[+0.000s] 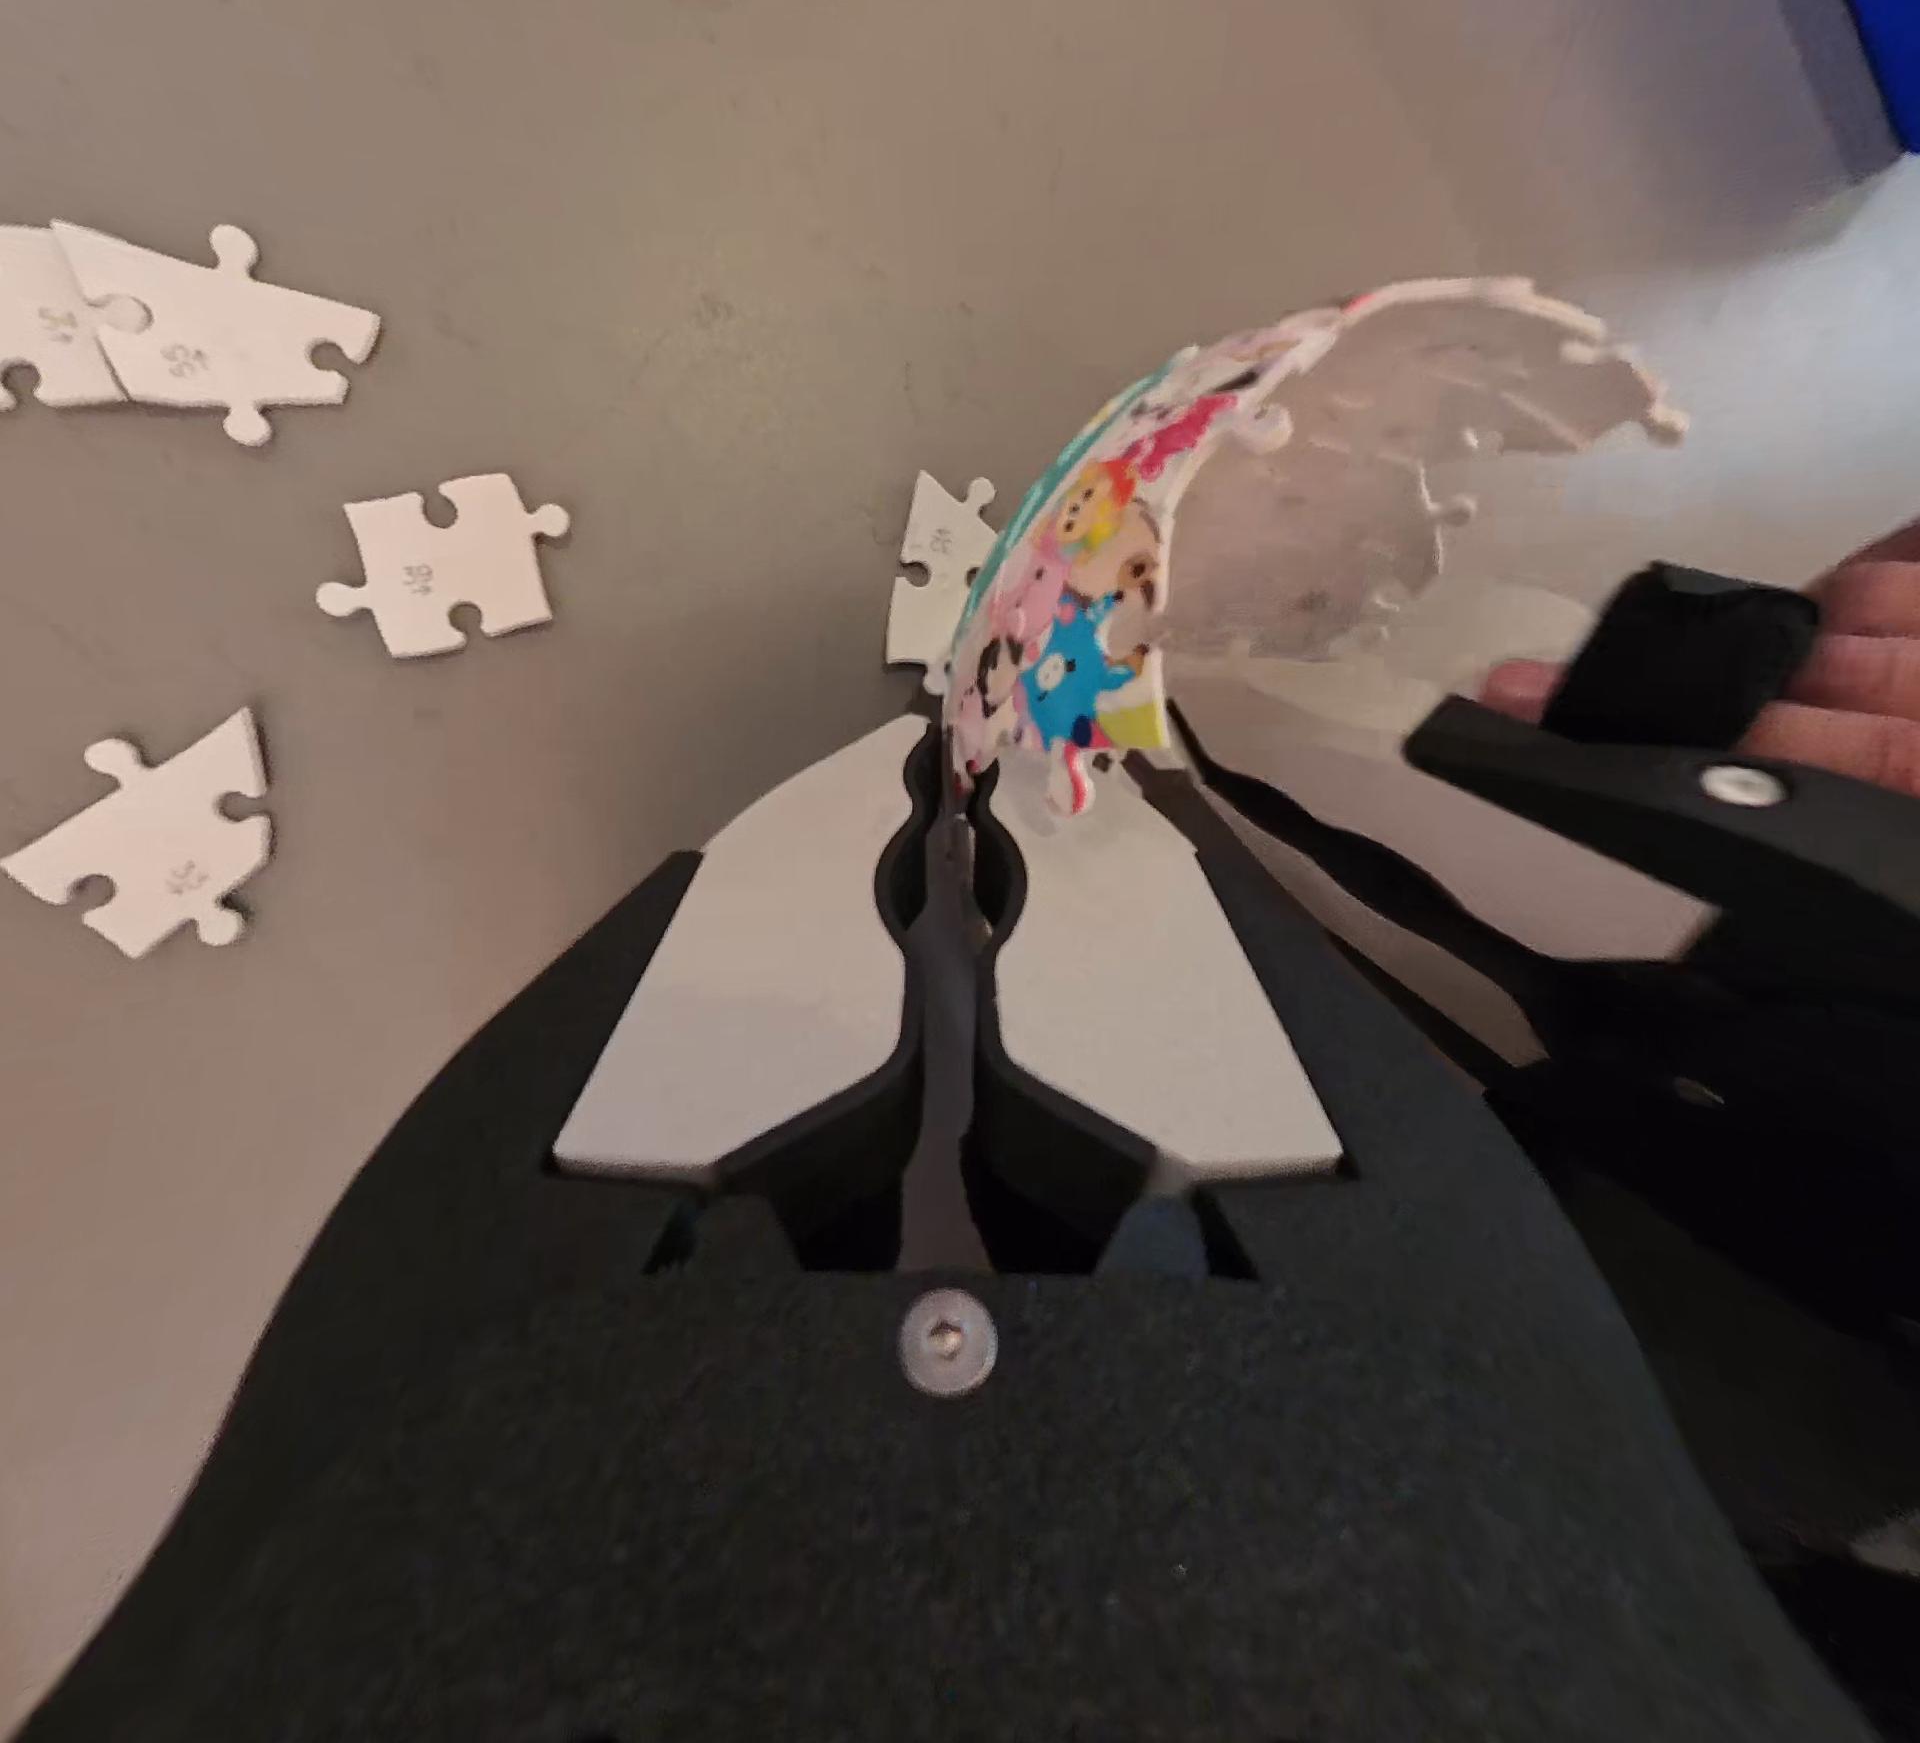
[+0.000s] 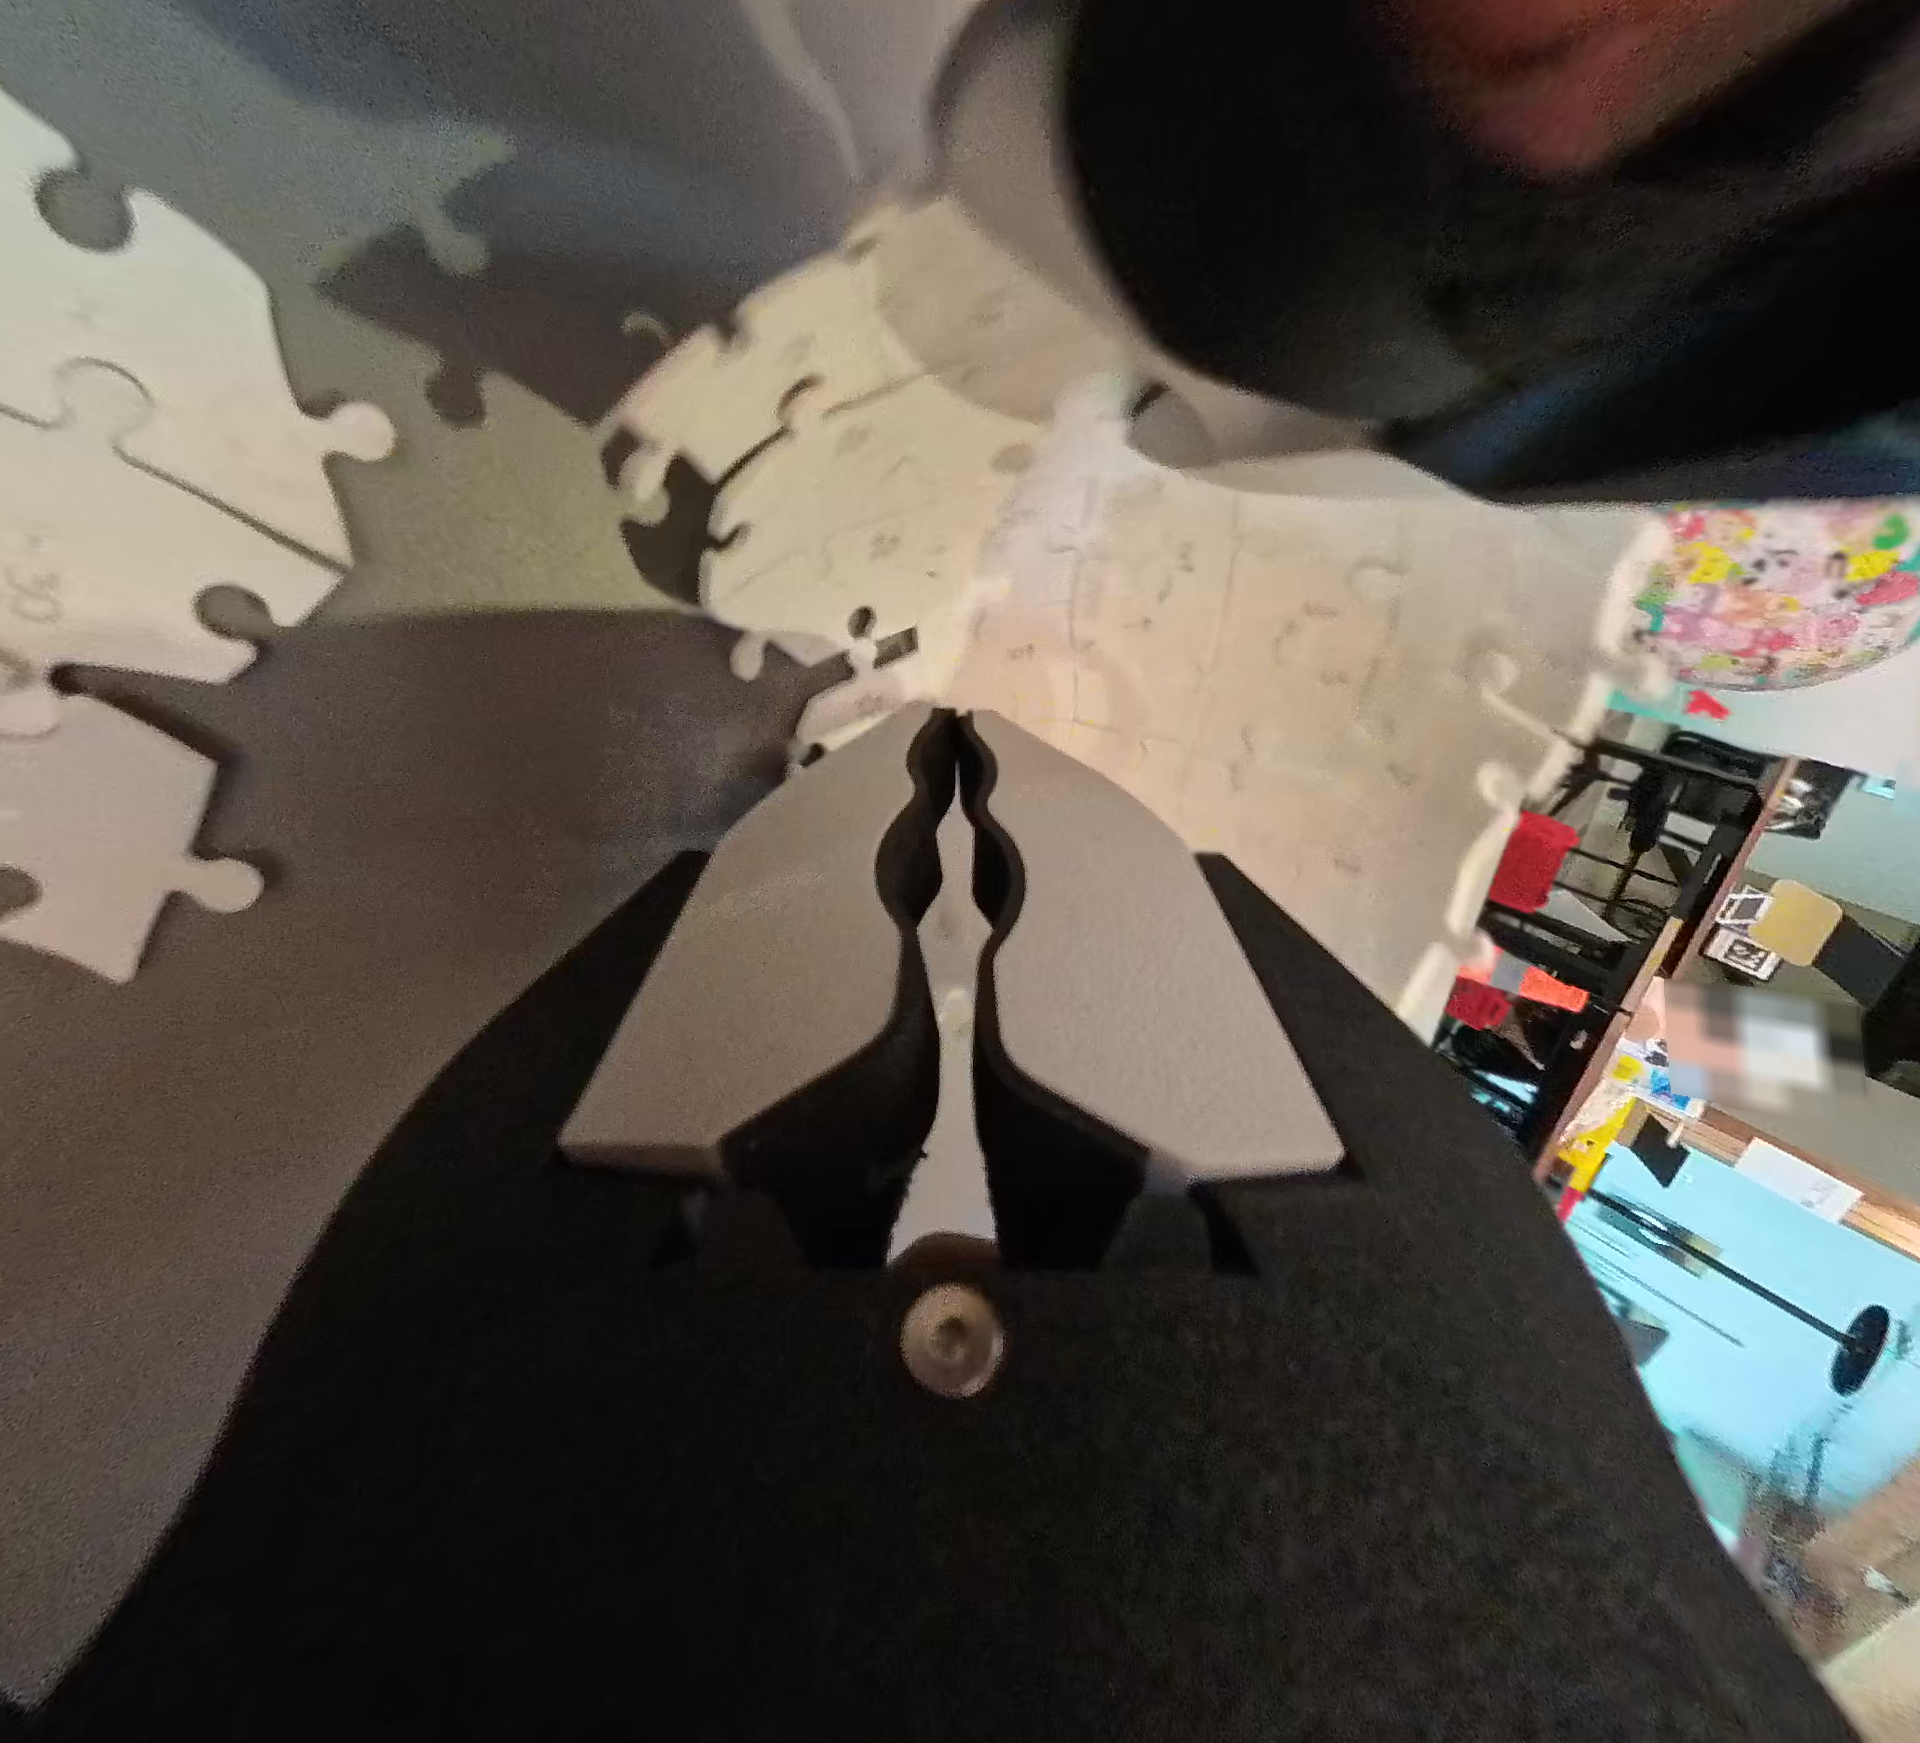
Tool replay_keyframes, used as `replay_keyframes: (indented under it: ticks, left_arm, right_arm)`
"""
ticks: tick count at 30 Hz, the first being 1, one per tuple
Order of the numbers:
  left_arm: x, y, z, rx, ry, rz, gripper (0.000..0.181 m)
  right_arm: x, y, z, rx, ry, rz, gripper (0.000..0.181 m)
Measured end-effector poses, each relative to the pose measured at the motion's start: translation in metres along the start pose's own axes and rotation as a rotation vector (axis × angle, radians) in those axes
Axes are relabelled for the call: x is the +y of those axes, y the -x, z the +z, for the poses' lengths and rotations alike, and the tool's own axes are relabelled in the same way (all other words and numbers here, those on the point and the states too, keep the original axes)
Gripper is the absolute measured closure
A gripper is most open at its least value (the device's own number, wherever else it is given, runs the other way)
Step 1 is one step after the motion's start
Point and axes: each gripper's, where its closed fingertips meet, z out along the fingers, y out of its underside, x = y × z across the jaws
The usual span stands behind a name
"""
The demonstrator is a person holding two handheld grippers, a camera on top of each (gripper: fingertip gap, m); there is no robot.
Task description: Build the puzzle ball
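While loose pieces (image 1: 442, 563) show grey digits: both grippers' jaws clamping shell (image 1: 1081, 592).

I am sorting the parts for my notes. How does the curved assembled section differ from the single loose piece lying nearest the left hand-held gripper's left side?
The assembled section is many joined pieces forming a curved shell; the loose piece is single.
The section shows a colourful printed side; the loose piece shows only its white back.
The section is held above the table, its lower edge in the left hand-held gripper; the loose piece lies on the table.
Both have white backs and knobbed edges.
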Motion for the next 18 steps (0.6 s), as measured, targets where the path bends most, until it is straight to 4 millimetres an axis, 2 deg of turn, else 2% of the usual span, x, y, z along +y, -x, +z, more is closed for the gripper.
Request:
replay_keyframes:
  ticks: [2, 4, 9, 13, 18]
  left_arm:
    - [0.002, 0.001, 0.000, 0.009, -0.041, -0.034, 0.179]
    - [0.005, 0.002, 0.000, 0.017, -0.073, -0.065, 0.179]
    - [0.008, 0.002, -0.002, 0.010, -0.114, -0.084, 0.179]
    - [0.009, 0.000, -0.001, 0.007, -0.131, -0.085, 0.179]
    - [0.010, 0.001, -0.001, 0.024, -0.137, -0.093, 0.179]
  right_arm:
    - [-0.005, -0.005, -0.011, -0.009, -0.032, 0.052, 0.181]
    - [0.000, -0.006, -0.015, -0.037, 0.010, 0.103, 0.181]
    - [0.020, -0.004, 0.000, -0.016, 0.159, 0.097, 0.181]
    - [0.018, 0.002, 0.004, -0.005, 0.177, 0.048, 0.181]
    - [0.014, 0.005, 0.003, -0.025, 0.164, 0.072, 0.181]
